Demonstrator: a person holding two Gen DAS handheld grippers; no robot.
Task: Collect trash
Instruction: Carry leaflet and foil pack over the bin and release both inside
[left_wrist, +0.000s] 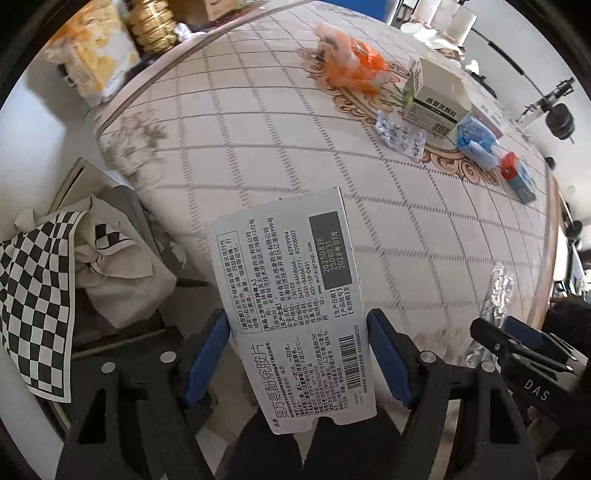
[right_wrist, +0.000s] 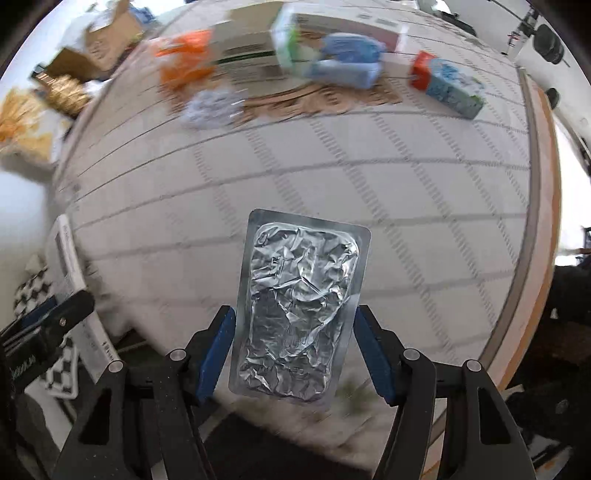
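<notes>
Between my left gripper (left_wrist: 298, 354) pads sits a flattened white medicine carton (left_wrist: 291, 306), pinched by its long edges, held just off the near edge of the table (left_wrist: 258, 147). My right gripper (right_wrist: 293, 349) is clamped the same way on a crumpled foil blister sheet (right_wrist: 301, 306), also above the near table edge. Both jaws are gripping, with pads on both sides of each item.

Still on the table, far side: an orange plastic wrapper (left_wrist: 351, 68), a pill blister strip (left_wrist: 400, 134), a green-and-white medicine box (left_wrist: 436, 101), a blue crumpled pack (left_wrist: 476, 142) and a red-and-blue small box (left_wrist: 515, 177). A checkerboard calibration sheet (left_wrist: 33, 295) lies over stuff beside the table on the left.

Risks, my read:
- Carton is thin card held edge-on. Squeeze harder and it buckles and pops out.
- Foil sheet is light and slick; a fast swing could let it slide from the pads. Right view is motion-blurred, so I'd slow down.
- The two grippers are near each other; they could clash heading for the same bin. No bin visible in either view.

Readable text: carton shows "复方氨酚烷胺片", dates "20250826", "2028年07月", "www.autaigroup.com", plus a barcode. Green box reads "感冒灵颗粒". Right gripper body is marked "DAS".
</notes>
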